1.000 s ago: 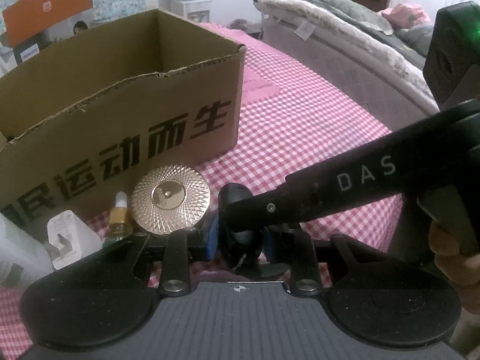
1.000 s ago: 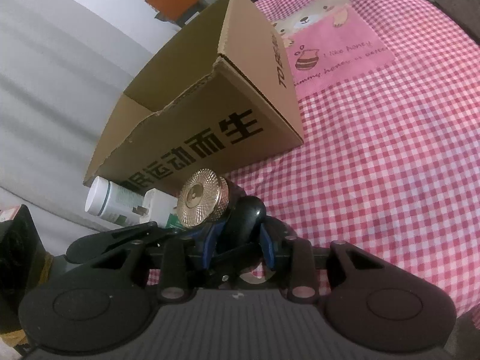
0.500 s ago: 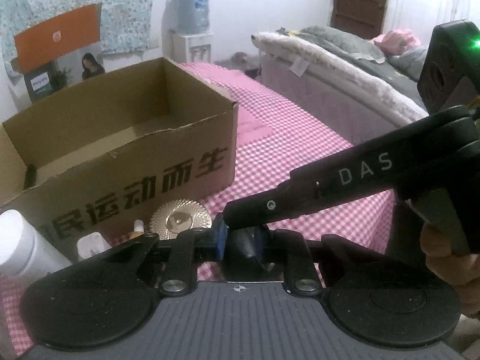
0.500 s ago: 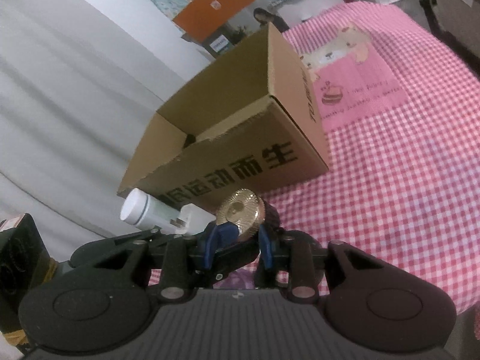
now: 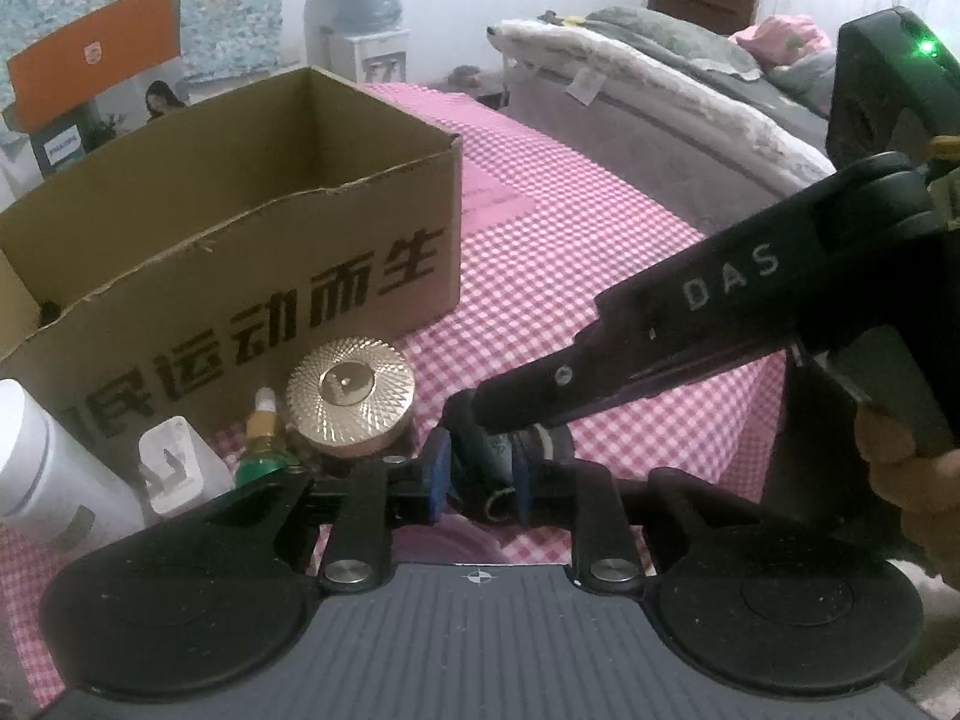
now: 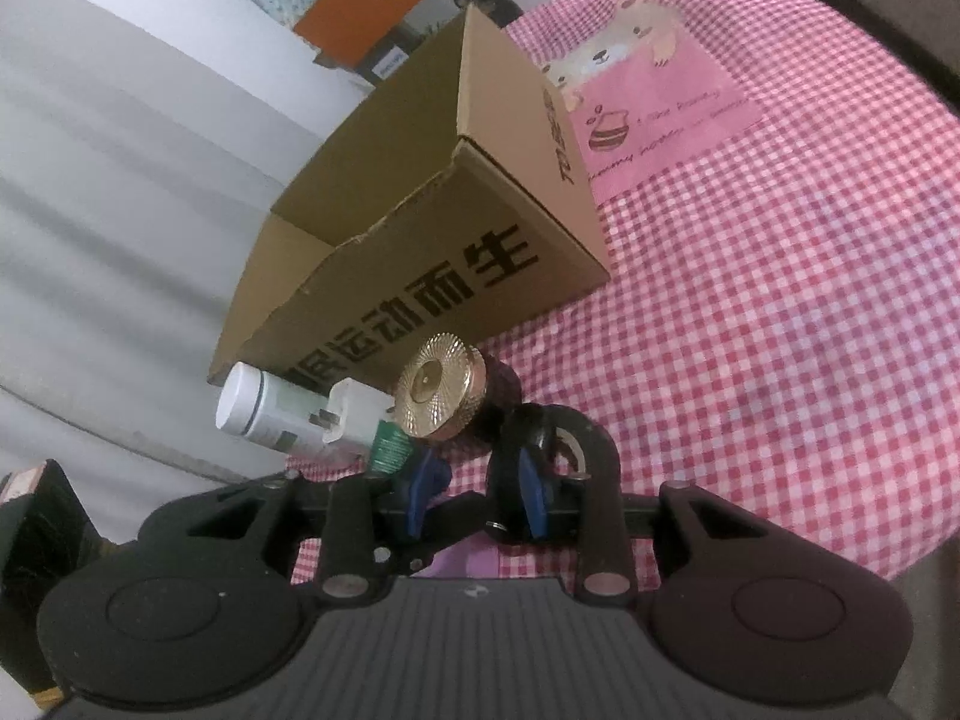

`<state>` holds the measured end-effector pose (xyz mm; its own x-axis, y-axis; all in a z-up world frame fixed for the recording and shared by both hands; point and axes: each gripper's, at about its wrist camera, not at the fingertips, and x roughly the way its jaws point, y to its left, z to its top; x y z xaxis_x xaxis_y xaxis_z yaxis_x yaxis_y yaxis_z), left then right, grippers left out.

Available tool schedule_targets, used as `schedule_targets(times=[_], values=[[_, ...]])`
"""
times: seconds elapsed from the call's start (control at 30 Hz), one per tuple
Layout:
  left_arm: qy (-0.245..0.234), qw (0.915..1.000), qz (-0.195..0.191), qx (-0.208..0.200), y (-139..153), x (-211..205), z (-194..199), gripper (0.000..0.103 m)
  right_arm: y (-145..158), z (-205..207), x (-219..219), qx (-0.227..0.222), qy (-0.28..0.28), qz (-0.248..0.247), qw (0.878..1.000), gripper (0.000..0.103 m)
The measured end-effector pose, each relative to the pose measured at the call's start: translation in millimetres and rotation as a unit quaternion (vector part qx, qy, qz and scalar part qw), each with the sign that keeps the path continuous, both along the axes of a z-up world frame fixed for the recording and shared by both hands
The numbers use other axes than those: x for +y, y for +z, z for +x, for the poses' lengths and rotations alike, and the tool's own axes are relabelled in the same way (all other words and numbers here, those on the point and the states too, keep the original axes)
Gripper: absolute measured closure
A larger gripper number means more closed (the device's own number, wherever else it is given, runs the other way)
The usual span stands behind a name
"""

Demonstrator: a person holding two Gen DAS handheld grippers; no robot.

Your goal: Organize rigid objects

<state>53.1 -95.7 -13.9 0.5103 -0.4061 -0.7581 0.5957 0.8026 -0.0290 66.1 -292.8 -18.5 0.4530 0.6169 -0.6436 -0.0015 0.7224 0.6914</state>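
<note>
Starting at the left, a white bottle (image 5: pixel 42 468), a white plug (image 5: pixel 174 468), a little dropper bottle (image 5: pixel 262 438) and a gold-lidded jar (image 5: pixel 351 399) stand close together on the table (image 5: pixel 600 276), right against the front wall of the cardboard box (image 5: pixel 270 276). None of them is packed, so I judge the job barely begun, with all four left to go in.

Just right of the jar, my left tongs (image 5: pixel 480 468) are nearly closed, pads pressed on a small dark object (image 5: pixel 483 456) low over the cloth. The right tongs (image 5: pixel 498 414) slant in from the right with their tip at that same object. Their jaws stand partly apart, and from the wrist view I cannot tell whether the pads press on it or only sit beside it. A hand (image 5: pixel 912 468) grips their handle at the far right.

The box floor is hidden behind its front wall. I see only bare inner walls and a dark patch in the left corner, so I cannot tell whether anything lies inside. The white bottle is cut off at the frame edge, and I cannot make out what the dark object is.
</note>
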Motion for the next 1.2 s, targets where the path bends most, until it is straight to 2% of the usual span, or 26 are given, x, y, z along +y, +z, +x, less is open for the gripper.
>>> schedule_targets(times=[0.23, 0.33, 0.53, 0.67, 0.9, 1.07, 1.2], values=[[-0.012, 0.9996, 0.009, 0.023, -12, -6, 7, 0.079, -12, 17, 15, 0.03, 0.015, -0.03, 0.999, 0.067], [-0.01, 0.9993, -0.001, 0.035, -13, -4, 13, 0.077, -16, 22, 15, 0.041, 0.016, -0.035, 0.998, 0.066], [0.004, 0.9976, -0.018, 0.067, -17, 2, 23, 0.07, -33, 31, 12, 0.063, 0.014, -0.011, 0.998, 0.066], [0.003, 0.9985, -0.012, 0.054, -16, 3, 19, 0.074, -42, 31, 7, 0.069, -0.002, 0.027, 0.997, 0.069], [-0.006, 0.9998, -0.006, 0.019, -8, 2, 10, 0.075, -26, 17, 6, 0.032, -0.006, 0.018, 0.999, 0.073], [-0.001, 0.9998, -0.015, -0.011, 10, 7, 0, 0.075, -6, 11, 10, 0.005, -0.002, 0.014, 1.0, 0.074], [0.013, 0.9985, -0.025, -0.048, 37, 17, -5, 0.075, 24, 10, 20, -0.034, 0.01, 0.006, 0.999, 0.074]])
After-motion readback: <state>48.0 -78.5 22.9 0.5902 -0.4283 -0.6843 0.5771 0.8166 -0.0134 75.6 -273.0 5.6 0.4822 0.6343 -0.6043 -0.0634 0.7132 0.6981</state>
